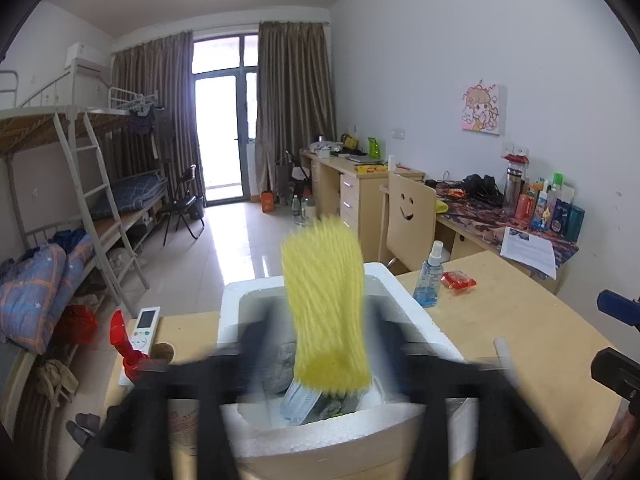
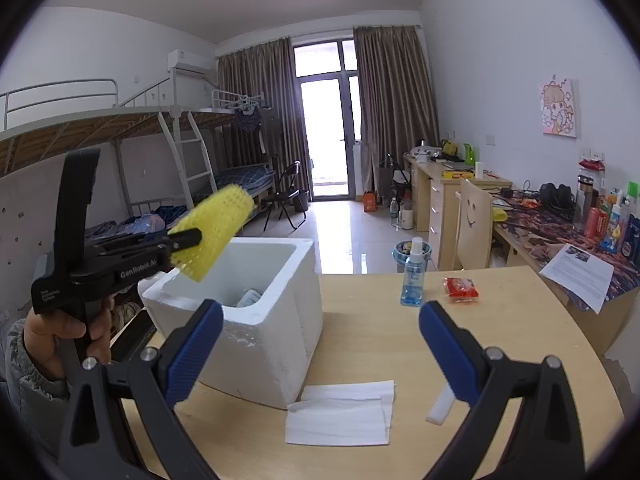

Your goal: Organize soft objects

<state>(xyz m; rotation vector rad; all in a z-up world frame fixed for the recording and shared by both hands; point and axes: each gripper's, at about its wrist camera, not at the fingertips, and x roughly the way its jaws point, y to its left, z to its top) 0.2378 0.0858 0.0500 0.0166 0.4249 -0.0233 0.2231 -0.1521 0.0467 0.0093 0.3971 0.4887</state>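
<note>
Left tool (image 1: 324, 344) apart above the foam box (image 2: 256, 304), yellow net sleeve (image 1: 324, 300) loose; keep centred so it lands inside. Right tool (image 2: 320, 344) apart, empty.

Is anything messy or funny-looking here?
Yes. The yellow spongy roll hangs tilted above the white foam box instead of lying inside with the face mask. A white tissue is also still outside, flat on the table right beside the box.
</note>
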